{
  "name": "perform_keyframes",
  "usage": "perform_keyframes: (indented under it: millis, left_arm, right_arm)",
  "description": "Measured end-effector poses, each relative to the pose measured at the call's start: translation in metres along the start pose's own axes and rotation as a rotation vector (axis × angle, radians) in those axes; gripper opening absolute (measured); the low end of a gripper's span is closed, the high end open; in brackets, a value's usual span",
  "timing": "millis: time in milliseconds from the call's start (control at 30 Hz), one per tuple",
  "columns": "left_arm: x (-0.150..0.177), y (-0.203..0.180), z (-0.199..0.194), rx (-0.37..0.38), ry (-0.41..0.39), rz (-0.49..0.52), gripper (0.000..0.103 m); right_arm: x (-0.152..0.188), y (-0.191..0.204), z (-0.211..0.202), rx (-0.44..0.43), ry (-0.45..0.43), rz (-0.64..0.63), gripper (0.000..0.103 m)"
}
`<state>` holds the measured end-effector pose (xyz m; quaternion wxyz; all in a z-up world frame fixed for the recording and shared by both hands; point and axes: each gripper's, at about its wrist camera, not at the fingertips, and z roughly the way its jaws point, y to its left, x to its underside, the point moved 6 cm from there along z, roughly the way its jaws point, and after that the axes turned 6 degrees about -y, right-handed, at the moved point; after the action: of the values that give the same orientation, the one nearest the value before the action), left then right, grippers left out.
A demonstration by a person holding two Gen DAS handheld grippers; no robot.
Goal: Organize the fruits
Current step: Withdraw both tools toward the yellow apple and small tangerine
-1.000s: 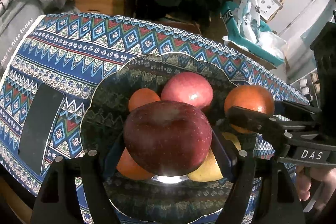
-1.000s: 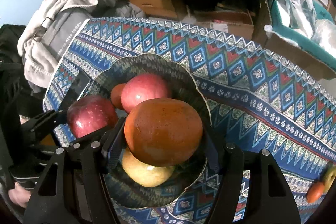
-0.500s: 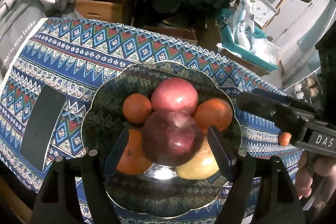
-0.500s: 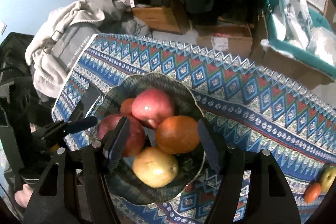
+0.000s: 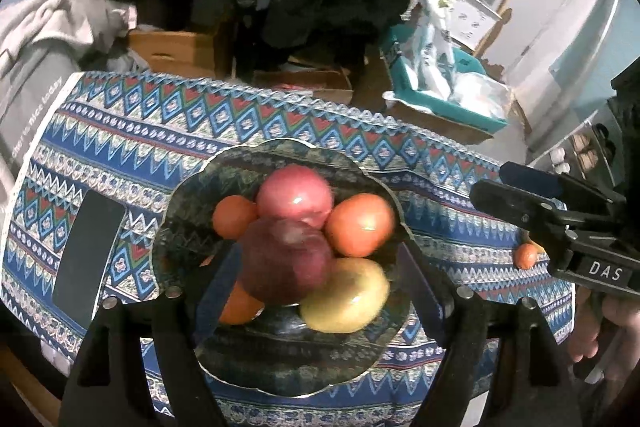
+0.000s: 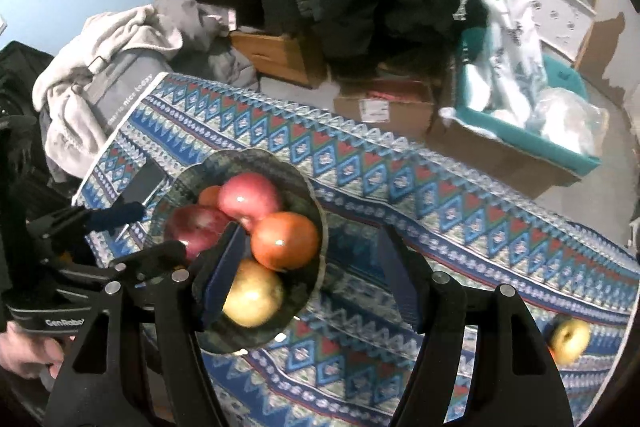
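Observation:
A dark patterned bowl (image 5: 188, 203) (image 6: 308, 195) holds a dark red apple (image 5: 286, 261) (image 6: 194, 229), a pink-red apple (image 5: 294, 195) (image 6: 248, 197), a big orange (image 5: 360, 223) (image 6: 286, 241), a yellow pear (image 5: 346, 293) (image 6: 252, 293) and two smaller oranges (image 5: 234, 215). My left gripper (image 5: 316, 279) is open and empty above the bowl. My right gripper (image 6: 312, 275) is open and empty, over the bowl's right rim. A yellow fruit (image 6: 570, 337) and a small orange (image 5: 526, 255) lie on the cloth at the right.
The table wears a blue patterned cloth (image 5: 132, 131) (image 6: 460, 211). A black phone (image 5: 90, 251) (image 6: 142, 183) lies left of the bowl. Grey clothes (image 6: 100, 67), cardboard boxes (image 6: 384, 103) and a teal bin (image 6: 528, 135) stand beyond the table's far edge.
Both grippers let go of their fruit: the dark red apple and the big orange now rest in the bowl. Both grippers have pulled up and back, the right one shifting right.

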<state>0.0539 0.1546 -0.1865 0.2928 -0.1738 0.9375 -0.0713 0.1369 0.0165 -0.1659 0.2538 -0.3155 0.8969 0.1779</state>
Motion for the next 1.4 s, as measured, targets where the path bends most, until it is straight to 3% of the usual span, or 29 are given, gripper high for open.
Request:
perform_keyframes:
  millis: [367,833,1400]
  left_arm:
    - [0.001,-0.051,-0.005,0.031,0.000,0.095,0.081]
    - [-0.001,-0.111,-0.014,0.027,-0.025,0.208,0.085]
    - [0.010,-0.194,-0.008,0.037,-0.017,0.358,0.086]
  right_arm:
    - [0.017,-0.047,-0.042,0.113,-0.033,-0.004,0.073]
    - [0.044,-0.099,-0.083,0.197,-0.059,0.013,0.076]
    - [0.087,-0.170,-0.123,0.264,-0.071,0.125,0.081]
